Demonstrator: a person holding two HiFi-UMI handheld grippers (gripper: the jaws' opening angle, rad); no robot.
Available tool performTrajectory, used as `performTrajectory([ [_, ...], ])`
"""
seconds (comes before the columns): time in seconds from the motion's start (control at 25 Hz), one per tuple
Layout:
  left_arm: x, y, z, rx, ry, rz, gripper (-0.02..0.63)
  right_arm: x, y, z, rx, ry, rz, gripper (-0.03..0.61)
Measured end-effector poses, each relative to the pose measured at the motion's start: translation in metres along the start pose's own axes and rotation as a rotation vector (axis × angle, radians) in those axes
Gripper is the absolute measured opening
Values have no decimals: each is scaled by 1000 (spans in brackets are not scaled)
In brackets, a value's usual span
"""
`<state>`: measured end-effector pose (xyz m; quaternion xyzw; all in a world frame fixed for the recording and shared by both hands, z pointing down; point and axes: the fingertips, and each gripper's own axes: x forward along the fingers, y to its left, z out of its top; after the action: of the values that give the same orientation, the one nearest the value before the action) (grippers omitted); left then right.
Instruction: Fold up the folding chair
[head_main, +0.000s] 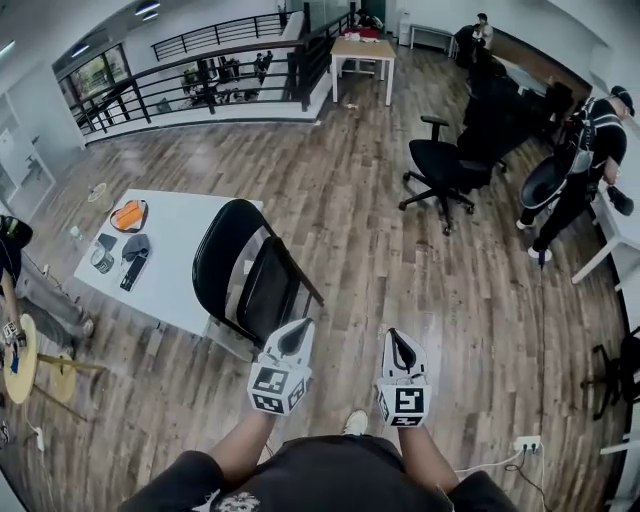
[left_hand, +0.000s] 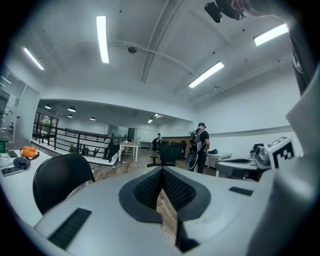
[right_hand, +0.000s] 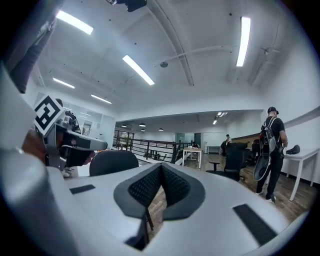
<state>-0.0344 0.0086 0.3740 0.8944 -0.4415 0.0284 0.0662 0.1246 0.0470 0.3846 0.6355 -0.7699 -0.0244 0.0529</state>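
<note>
- Wood-plank flooring runs through an open office, with a white rectangular table (head_main: 185, 262) at the left of the head view.
- A black folding chair with a rounded backrest and metal frame (head_main: 243, 272) stands on the floor against the table's near corner. Its seat looks steeply tilted, but I cannot tell whether it is fully folded.
- The left gripper (head_main: 294, 338) has its jaws pressed together on nothing. Only floor shows past its tips in the left gripper view.
- The right gripper (head_main: 401, 347) is likewise closed and empty.
- The chair lies ahead and to the left of both grippers, and the left one is nearer, just beside the lower frame. The right one is well apart from the chair.
- The chair's long axis rises from its feet near the left gripper to the backrest, up and to the left.
- Both hands hold the grippers side by side and roughly level, pointing away from the body.
</note>
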Motion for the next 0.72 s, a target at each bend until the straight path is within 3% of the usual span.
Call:
performTrajectory([
  [0.4, -114, 26, -12, -48, 11, -9, 5, -72, 89, 17, -15, 20, -70, 12],
  [0.72, -165, 32, -19, -41, 13, -5, 5, -99, 120, 19, -22, 11, -112, 12],
])
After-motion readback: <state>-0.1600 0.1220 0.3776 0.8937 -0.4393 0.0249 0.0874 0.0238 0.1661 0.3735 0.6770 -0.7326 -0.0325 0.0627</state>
